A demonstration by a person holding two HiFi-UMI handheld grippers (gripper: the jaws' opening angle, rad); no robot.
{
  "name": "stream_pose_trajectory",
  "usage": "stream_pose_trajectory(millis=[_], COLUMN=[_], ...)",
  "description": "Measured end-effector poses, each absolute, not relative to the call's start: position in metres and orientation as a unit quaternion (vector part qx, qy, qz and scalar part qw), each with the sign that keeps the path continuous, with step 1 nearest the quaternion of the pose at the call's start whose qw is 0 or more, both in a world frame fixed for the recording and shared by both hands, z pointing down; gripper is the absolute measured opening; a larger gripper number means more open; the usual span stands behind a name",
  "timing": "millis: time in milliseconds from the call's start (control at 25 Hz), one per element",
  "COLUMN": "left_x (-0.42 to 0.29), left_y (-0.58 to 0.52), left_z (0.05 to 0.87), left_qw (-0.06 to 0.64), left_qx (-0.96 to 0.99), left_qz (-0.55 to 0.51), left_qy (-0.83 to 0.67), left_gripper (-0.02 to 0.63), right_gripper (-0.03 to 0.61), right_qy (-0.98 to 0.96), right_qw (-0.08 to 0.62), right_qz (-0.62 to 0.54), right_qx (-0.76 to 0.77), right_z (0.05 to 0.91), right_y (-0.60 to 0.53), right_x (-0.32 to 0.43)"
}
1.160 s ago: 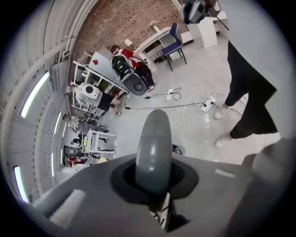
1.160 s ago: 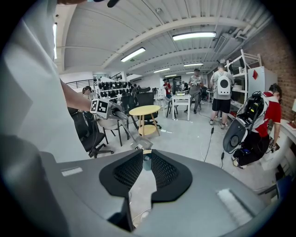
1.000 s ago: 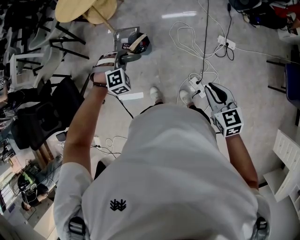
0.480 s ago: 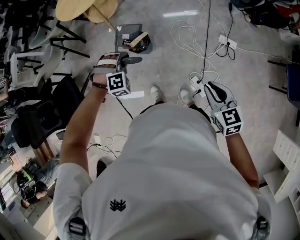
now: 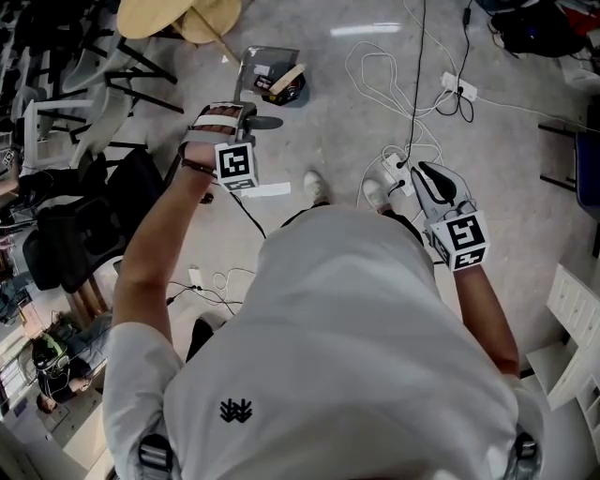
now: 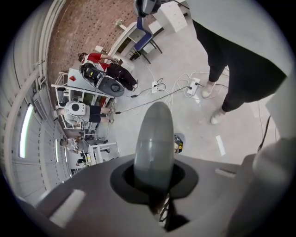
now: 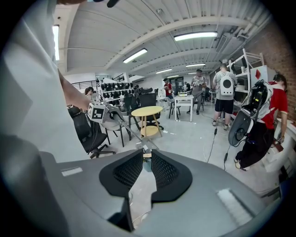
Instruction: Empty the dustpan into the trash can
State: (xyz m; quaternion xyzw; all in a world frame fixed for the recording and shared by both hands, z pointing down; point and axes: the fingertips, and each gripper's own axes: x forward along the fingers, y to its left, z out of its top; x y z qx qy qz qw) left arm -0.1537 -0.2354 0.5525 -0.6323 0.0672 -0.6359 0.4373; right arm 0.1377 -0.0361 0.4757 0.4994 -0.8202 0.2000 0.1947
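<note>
**Left gripper (image 5: 244, 120) clamped on the dustpan (image 5: 269, 70) handle; right gripper (image 7: 147, 158) empty**

Left gripper, held out ahead of the person, has its jaws closed round the rounded grey handle (image 6: 153, 139), whose tip sticks out past them. The right gripper hangs low at the person's other side. Its jaws stand a narrow gap apart with nothing between them.

The dustpan is a grey, square-sided pan on a long thin pole (image 7: 126, 126). It lies ahead of the left gripper, over the grey floor (image 5: 337, 122) and near a round yellow stool (image 5: 178, 17). Inside it sits rubbish (image 5: 281, 82): dark scraps, a bit of red and white, and a tan strip lying across the right side. The pan's mouth faces up in the head view.

From the head view the pole is nearly all hidden behind the left gripper, so only the pan and the handle tip show. Whether the pan rests on the floor or hangs just above it cannot be told. In the left gripper view the handle covers most of the pan, leaving a small edge with yellow and dark bits beside it. In the right gripper view the jaws hide all but a sliver of the pan. The rubbish is too small to name piece by piece.
</note>
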Motion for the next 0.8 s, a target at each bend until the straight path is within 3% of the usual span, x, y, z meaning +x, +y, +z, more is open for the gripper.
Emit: stream_pose_trajectory(millis=[800], left_x=[-0.174], left_y=[-0.243], left_z=[0.553], left_qw=[0.461], left_qx=[-0.588], left_qz=[-0.661], left_qy=[0.062], left_gripper=[0.083], right_gripper=[0.057], right_qy=[-0.824], right_qw=[0.196], right_qz=[0.197], right_qx=[0.493], right_z=[0.475], right_y=[-0.033], right_x=[0.128])
